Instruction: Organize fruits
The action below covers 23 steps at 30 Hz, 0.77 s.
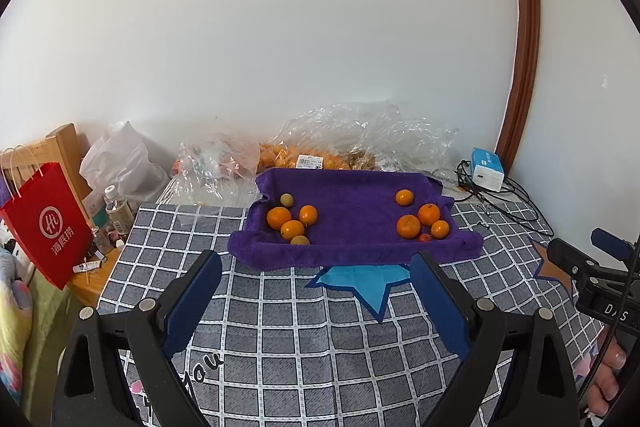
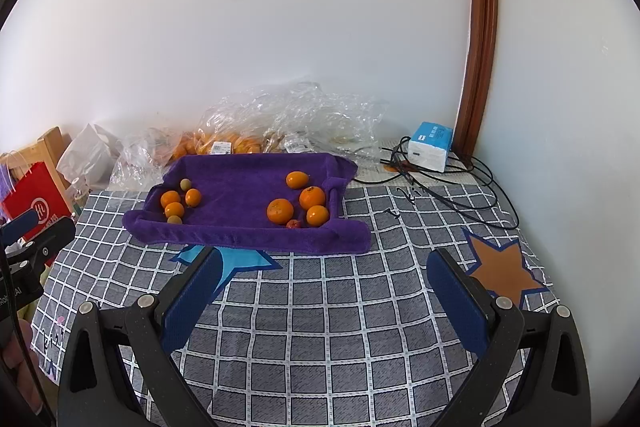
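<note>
Ahead of both sets of jaws, beyond a stretch of checked cloth [image 2: 320, 307], a purple towel [image 1: 352, 203] is laid out with raised edges like a tray, and the fruits are found on it in two clusters. Toward the left side, three oranges [image 1: 279, 217] and two small greenish-brown fruits [image 1: 286, 200] are grouped; toward the right, four oranges [image 2: 280, 211] and one small red fruit [image 2: 293, 224] are gathered. The left gripper [image 1: 316, 301] and the right gripper [image 2: 324, 301] are both held spread wide, with nothing between the pads.

Whether the sorting is finished or under way cannot be judged. Round fruit could be set rolling by a nudge, and a neighbour could be caught by wide jaws in so tight a cluster. The towel's soft rim could be dragged by a low approach.
</note>
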### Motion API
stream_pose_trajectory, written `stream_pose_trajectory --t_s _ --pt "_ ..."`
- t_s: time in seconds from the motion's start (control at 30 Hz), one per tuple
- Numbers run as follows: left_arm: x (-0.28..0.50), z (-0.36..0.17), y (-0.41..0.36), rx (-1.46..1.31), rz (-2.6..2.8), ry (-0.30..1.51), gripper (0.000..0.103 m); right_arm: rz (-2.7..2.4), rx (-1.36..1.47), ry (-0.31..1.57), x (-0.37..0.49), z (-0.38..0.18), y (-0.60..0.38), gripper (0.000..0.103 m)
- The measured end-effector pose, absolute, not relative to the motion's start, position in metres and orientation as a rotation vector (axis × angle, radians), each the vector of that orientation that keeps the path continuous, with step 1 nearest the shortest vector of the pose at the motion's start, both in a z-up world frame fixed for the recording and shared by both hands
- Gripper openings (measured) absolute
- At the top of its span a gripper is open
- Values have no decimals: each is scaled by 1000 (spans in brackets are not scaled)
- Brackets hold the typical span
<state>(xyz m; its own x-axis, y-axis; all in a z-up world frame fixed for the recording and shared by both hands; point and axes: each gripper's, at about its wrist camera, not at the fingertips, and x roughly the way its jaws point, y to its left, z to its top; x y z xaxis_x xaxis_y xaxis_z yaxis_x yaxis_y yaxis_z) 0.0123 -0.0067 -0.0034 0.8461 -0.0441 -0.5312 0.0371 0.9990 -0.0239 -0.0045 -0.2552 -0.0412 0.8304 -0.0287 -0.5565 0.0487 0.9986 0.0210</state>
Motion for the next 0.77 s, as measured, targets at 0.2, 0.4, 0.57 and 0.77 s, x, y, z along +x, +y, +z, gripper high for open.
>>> stream_pose_trajectory --t_s 0.2,0.4,0.57,0.77 --pt "12 -3 -7 -13 -40 562 95 -41 36 589 -5 -41 -255 101" --pt "13 -4 -6 -15 -41 559 95 -42 34 589 -4 -41 -254 101" --pt "13 -4 -5 -12 -42 559 95 -42 38 587 -4 -40 -254 101" --pt "14 -5 -5 -15 -39 552 95 -34 42 590 -1 -41 -255 101"
